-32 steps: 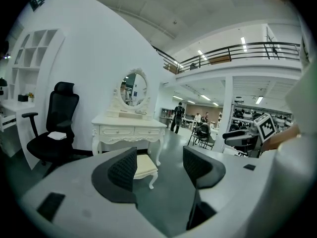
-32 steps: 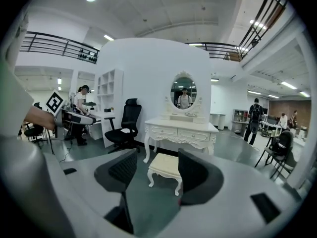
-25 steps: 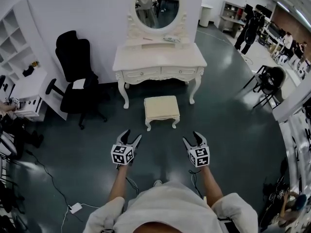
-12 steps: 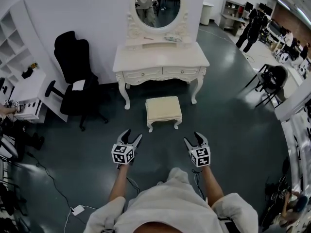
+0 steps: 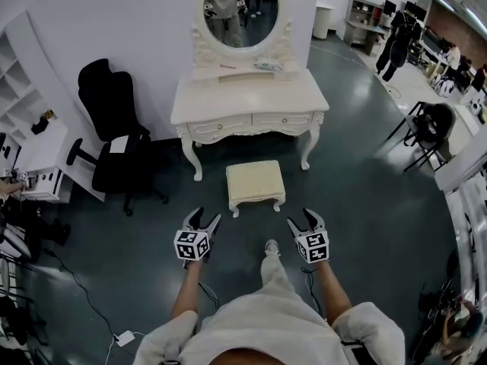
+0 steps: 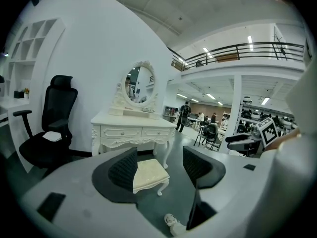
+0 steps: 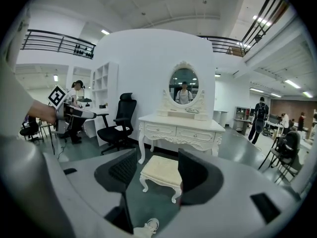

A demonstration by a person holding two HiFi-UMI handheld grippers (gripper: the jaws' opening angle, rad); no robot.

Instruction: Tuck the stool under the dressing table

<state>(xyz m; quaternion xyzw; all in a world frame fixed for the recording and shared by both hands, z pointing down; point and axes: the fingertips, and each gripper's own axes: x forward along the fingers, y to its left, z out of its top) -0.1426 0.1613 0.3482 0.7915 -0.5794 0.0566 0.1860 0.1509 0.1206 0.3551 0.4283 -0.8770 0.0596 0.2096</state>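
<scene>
At 6 o'clock in the head view, held side by side above the floor, both pointing toward 12 o'clock:

1. My left gripper [image 5: 199,217], marker cube on top; jaws wide apart, nothing gripped. Its own view shows only the far-off stool and bare floor between the dark ribbed pads [image 6: 124,168].

2. My right gripper [image 5: 306,217], marker cube on top; jaws likewise wide apart, nothing gripped. The two grippers are well apart from each other and touch nothing.

3. My shoe [image 5: 272,247], white, on the floor between the two grippers, the pale trouser leg running back toward 6 o'clock.

4. Stool [image 5: 255,182], cream, cushioned square seat, short curved legs. It stands upright at 12 o'clock from the grippers, near them but apart. It is out on the open floor in front of the dressing table, its seat not under the top.

5. Dressing table [image 5: 247,97], cream, carved, two drawers, curved legs, just beyond the stool at 12 o'clock and against the white wall. An oval mirror [image 5: 240,10] stands on its back edge, with small items below it that I cannot make out.

6. Office chair [image 5: 114,124], black, at 10 o'clock, left of the table.

7. White shelving [image 5: 23,59] at 9 to 10 o'clock.

8. Black chair [image 5: 426,124] at 2 o'clock; people stand farther off beyond it
</scene>
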